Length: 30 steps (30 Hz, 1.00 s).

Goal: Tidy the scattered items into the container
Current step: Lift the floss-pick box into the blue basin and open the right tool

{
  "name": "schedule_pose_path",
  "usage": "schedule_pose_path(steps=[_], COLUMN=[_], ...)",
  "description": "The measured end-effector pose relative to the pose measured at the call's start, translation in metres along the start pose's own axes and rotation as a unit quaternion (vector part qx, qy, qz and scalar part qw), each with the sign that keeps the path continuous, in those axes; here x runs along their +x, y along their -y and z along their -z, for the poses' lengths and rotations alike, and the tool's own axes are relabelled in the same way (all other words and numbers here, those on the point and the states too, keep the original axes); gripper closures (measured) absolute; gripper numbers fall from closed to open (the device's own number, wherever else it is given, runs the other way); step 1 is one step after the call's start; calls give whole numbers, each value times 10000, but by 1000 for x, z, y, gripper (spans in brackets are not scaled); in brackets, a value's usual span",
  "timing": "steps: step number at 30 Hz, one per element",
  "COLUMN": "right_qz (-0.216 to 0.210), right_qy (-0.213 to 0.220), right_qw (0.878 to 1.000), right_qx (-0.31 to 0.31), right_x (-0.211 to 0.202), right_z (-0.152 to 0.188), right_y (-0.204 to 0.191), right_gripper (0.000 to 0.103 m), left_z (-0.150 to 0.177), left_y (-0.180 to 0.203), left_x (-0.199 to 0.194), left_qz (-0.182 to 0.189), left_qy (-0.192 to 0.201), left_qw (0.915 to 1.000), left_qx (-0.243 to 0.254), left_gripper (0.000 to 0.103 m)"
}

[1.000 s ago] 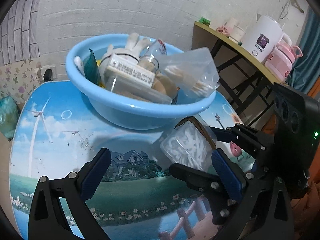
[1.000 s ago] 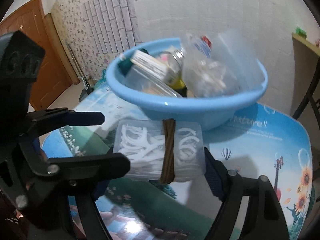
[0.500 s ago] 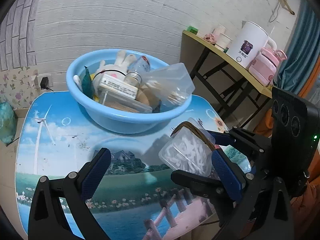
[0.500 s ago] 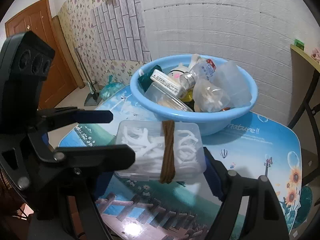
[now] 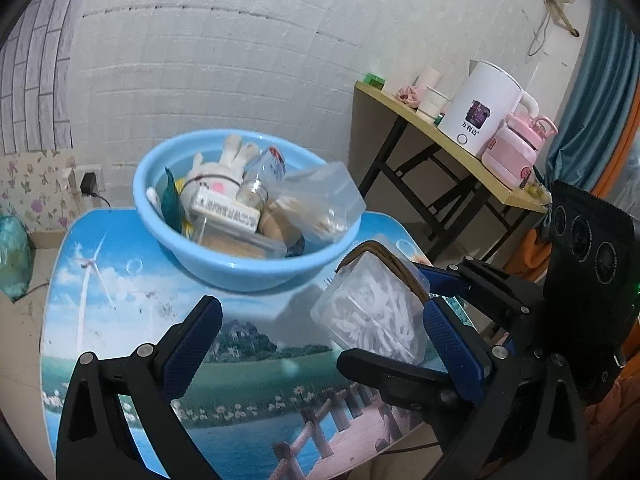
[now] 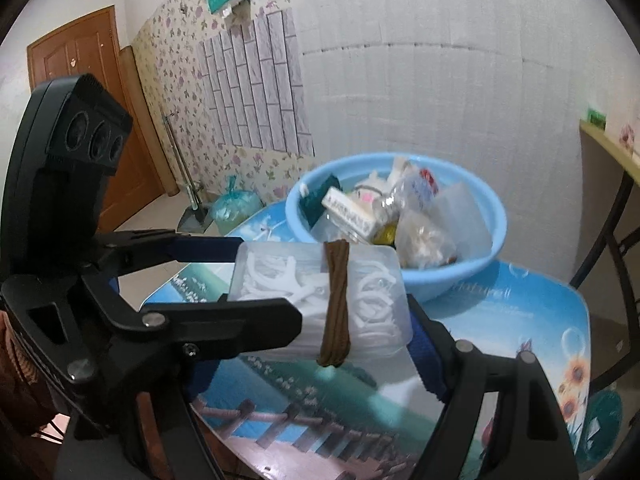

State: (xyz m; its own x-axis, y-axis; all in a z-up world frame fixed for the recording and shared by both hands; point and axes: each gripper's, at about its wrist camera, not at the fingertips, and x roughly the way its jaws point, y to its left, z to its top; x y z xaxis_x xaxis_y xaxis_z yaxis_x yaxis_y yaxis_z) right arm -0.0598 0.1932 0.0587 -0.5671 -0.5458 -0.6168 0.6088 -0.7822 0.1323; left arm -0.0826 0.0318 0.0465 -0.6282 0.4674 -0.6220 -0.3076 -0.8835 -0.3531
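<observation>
Both grippers are pulling back from the blue basin (image 5: 240, 268), which is sitting smaller and farther off than a second ago, with more of the room showing around it. Right gripper (image 6: 320, 320) is clamping the clear plastic box (image 6: 320, 292) of white floss picks, a brown band (image 6: 338, 304) wrapped around its middle, and it is carrying the box in the air above the near part of the table, short of the basin. Left gripper (image 5: 320, 344) is hanging with its jaws spread wide and nothing between them; in its view the box (image 5: 372, 312) and the right gripper (image 5: 448, 320) are crossing in front of its right finger. Basin is brimming: a white plush rabbit (image 5: 218, 172), a labelled white box (image 5: 224, 210), a small glass jar (image 5: 252, 194) and a clear bag (image 5: 320, 204) are piling up to the rim. Underneath, the table (image 5: 120, 300) is showing a printed landscape with a windmill and wooden bridge. Off to the right, a side table (image 5: 452, 160) is holding a white kettle (image 5: 480, 108) and a pink bottle (image 5: 516, 152). Behind, a white brick-pattern wall (image 5: 220, 60); a brown door (image 6: 104, 100) is showing at the left.
</observation>
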Motion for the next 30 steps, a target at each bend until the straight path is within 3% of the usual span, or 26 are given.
schedule_pose_path(steps=[12,30], right_qz=[-75,209], right_qy=[324,211], right_qw=[9993,9994], right_qx=[-170,184], right_x=[4,55], right_z=[-31,-69], right_y=[0,52], right_gripper=[22,22], left_z=[-42,-93], left_y=[-8,-51], left_x=[2,30], left_qz=[-228,-856], left_qy=[145,305], left_qw=[9996,9955], left_qx=[-26,-278], left_gripper=[2,2])
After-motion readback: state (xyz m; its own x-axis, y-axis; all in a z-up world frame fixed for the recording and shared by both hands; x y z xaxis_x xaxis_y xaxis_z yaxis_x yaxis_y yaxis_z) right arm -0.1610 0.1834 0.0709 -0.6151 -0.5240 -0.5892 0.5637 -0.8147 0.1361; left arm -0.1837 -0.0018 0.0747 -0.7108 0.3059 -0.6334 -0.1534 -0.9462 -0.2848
